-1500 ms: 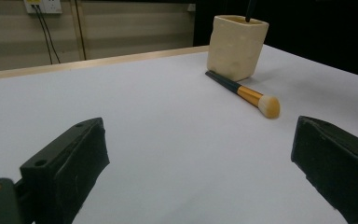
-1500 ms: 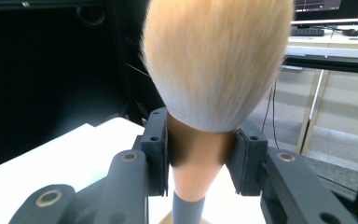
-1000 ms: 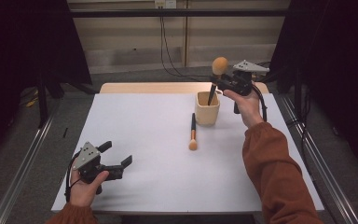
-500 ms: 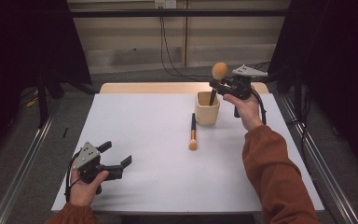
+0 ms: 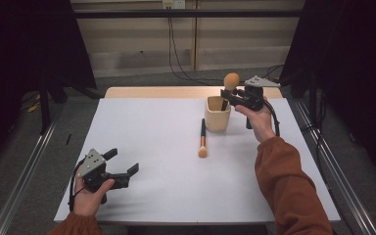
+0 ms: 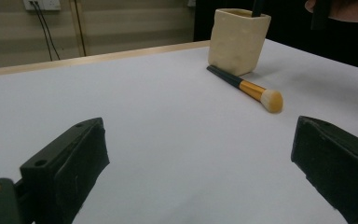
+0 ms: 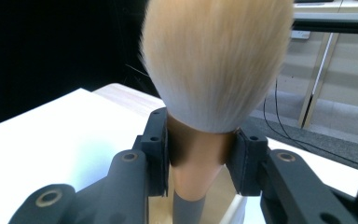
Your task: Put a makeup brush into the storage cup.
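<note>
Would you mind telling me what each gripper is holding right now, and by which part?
The right gripper clamps a large makeup brush by its copper collar just below the bristles, handle pointing down into the cup. The left gripper is open and holds nothing.

Right gripper view: big brush (image 7: 216, 60) is sitting so close that its bristle head is blurring and running off the top edge. Its handle is dropping out of frame at the bottom, so the lower end is not showing. Cup (image 7: 216, 205) under it is peeking through as slivers between the right tongs (image 7: 198, 154), rim mostly blocked.

Left gripper view: left tongs (image 6: 200, 154) are getting clipped at the bottom and right edges. Cup (image 6: 237, 42) is losing its top at the frame edge, along with the dark handle rising from it.

High view: cup interior (image 5: 217, 104) is too small to read; handle depth inside is unclear. Person's forearms are getting cut off at the bottom edge.
</note>
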A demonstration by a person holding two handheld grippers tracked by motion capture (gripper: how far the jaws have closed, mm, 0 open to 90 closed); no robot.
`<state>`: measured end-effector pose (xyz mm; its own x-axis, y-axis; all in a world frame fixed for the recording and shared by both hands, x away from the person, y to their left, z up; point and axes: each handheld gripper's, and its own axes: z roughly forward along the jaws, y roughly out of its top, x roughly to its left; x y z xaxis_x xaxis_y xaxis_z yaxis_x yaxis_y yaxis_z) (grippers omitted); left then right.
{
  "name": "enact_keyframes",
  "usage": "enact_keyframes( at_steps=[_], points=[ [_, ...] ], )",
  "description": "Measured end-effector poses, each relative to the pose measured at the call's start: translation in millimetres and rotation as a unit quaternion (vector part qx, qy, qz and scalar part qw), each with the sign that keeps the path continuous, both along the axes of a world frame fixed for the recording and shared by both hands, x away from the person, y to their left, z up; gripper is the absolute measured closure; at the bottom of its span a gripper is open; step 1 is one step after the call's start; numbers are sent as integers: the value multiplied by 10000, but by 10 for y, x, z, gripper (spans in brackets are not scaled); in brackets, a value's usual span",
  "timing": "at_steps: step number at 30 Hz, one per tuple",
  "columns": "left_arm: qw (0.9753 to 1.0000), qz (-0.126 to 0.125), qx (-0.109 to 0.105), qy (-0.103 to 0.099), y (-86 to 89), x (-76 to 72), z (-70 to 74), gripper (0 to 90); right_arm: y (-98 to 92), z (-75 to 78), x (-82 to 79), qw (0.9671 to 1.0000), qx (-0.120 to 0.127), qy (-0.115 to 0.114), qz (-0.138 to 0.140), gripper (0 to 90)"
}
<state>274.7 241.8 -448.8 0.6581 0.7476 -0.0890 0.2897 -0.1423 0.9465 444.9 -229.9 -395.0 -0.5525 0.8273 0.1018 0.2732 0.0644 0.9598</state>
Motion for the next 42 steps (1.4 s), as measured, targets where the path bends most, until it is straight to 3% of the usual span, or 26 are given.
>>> enact_keyframes(
  at_steps=[24,35,42],
  points=[
    [9999,18,118,16,-11,3,-13,35,49,-173,43,9996,-49,273,83,635],
    [9999,23,120,49,-22,6,-25,35,51,-211,51,9995,-128,278,56,631],
    [9999,5,149,11,-26,4,-21,35,18,-223,42,9996,46,279,14,582]
  ],
)
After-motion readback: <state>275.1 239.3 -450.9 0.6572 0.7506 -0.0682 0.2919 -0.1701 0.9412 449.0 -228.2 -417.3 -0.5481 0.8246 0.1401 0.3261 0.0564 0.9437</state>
